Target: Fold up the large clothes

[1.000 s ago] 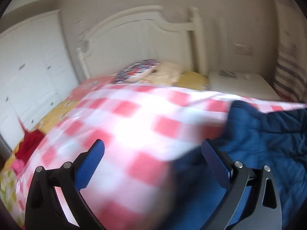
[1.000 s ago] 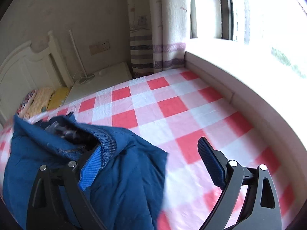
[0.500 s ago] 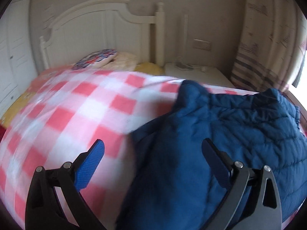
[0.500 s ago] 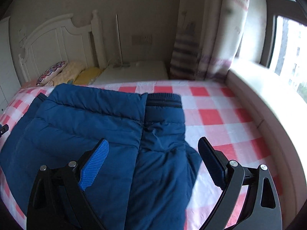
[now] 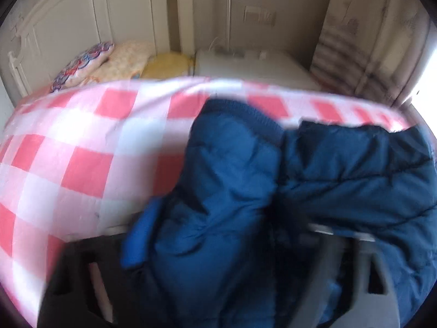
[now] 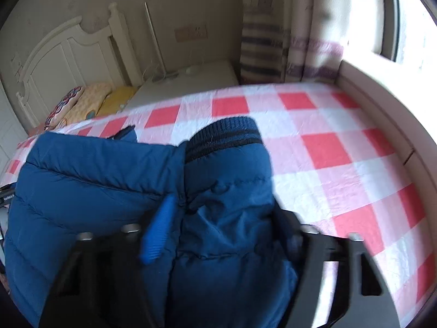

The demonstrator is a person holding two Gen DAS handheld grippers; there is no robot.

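Left view first: a second ago the left gripper [image 5: 218,246] hung wide over the checked bedspread [image 5: 82,147] with the blue jacket [image 5: 355,180] off at its right. Half a second ago it had swung over the jacket's edge, jaws still wide. Now a sleeve [image 5: 224,186] fills the gap between the fingers and the jaws are closing on it. The picture is smeared, so I cannot tell whether the pads already press the fabric; not clenched yet, by the look of it. The ribbed cuff [image 5: 245,112] points toward the headboard [image 5: 82,27], and the pillows [image 5: 109,63] sit beyond.

Right view: a second ago the right gripper [image 6: 224,227] was splayed beside a rumpled jacket. Half a second ago the jacket lay flat with one sleeve laid along its right side. Now that gripper is lower and straddles the other sleeve [image 6: 229,191], just below its dark cuff [image 6: 224,134]. Its jaws are closing too, the blue pad [image 6: 158,232] against the seam between sleeve and body; grip not confirmed.

The jacket lies spread on the bed, body on the left of this view, the sleeve along its right edge, with bare bedspread toward the window ledge [image 6: 382,114].

Meaning for the task: spreading looks finished and both grippers are taking hold of sleeves, probably to fold them inward over the body. Puffy fabric may slip if the bite is shallow.
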